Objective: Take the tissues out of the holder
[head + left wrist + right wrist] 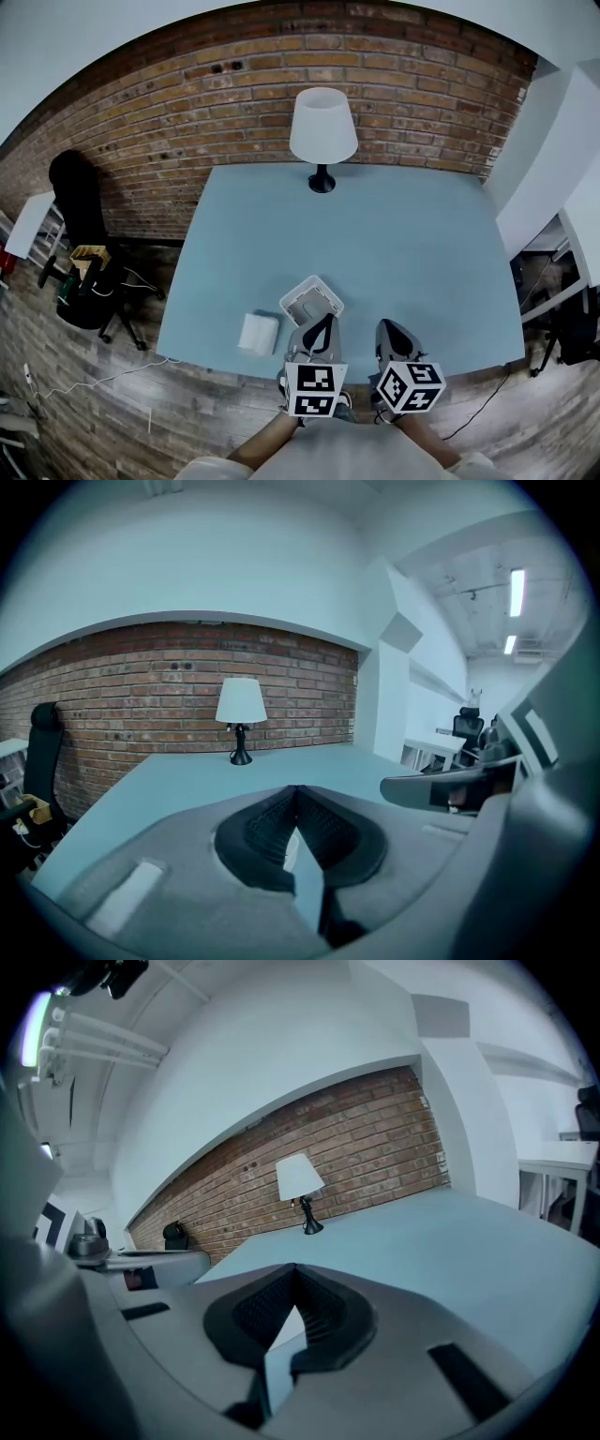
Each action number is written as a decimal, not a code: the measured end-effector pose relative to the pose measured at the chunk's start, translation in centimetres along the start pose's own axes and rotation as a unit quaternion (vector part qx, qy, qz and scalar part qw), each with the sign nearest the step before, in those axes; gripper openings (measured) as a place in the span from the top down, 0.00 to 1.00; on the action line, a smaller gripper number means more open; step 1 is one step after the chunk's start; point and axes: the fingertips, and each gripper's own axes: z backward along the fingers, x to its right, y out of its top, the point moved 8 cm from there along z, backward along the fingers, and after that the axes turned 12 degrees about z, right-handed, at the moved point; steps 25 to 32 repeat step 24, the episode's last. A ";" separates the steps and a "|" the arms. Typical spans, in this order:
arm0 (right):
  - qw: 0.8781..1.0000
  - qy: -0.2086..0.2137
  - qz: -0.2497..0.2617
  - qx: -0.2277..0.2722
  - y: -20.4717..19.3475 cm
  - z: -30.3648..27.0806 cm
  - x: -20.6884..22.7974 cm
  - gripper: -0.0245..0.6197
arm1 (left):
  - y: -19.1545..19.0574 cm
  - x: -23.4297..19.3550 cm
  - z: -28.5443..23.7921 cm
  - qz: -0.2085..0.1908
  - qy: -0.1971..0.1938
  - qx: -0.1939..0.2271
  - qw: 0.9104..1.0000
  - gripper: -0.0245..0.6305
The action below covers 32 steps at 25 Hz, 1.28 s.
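Left gripper (322, 325) closed, nothing between its jaws. Right gripper (385, 328) also closed and empty. Both sit at bottom centre of the head view, at the near edge of the table (422, 253). The white holder (311, 301) is just above the left gripper. The white stack (259, 333) to its lower left looks like tissues, flat on the table.

Likely light, soft and easily crushed, so pinch one edge gently. The holder looks light and may slide.

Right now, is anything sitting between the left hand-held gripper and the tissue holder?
Nothing visible does. The left hand-held gripper, jaws shut and empty, points at the white holder directly ahead on the table. A white pack, possibly tissues, lies to the holder's left, off that path. The lamp stands far behind.
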 end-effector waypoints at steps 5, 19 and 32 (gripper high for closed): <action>1.000 0.006 0.000 -0.001 0.0 -0.2 -0.3 0.95 | 0.0 -0.4 0.1 0.004 0.004 0.001 1.000 0.95; 1.000 0.009 0.008 -0.005 0.1 -0.3 -0.6 0.95 | -0.2 -1.7 0.5 0.008 0.025 0.004 1.000 0.95; 1.000 0.004 0.011 -0.009 0.0 -0.1 -0.6 0.95 | -0.4 -1.9 0.5 0.008 0.030 0.000 1.000 0.95</action>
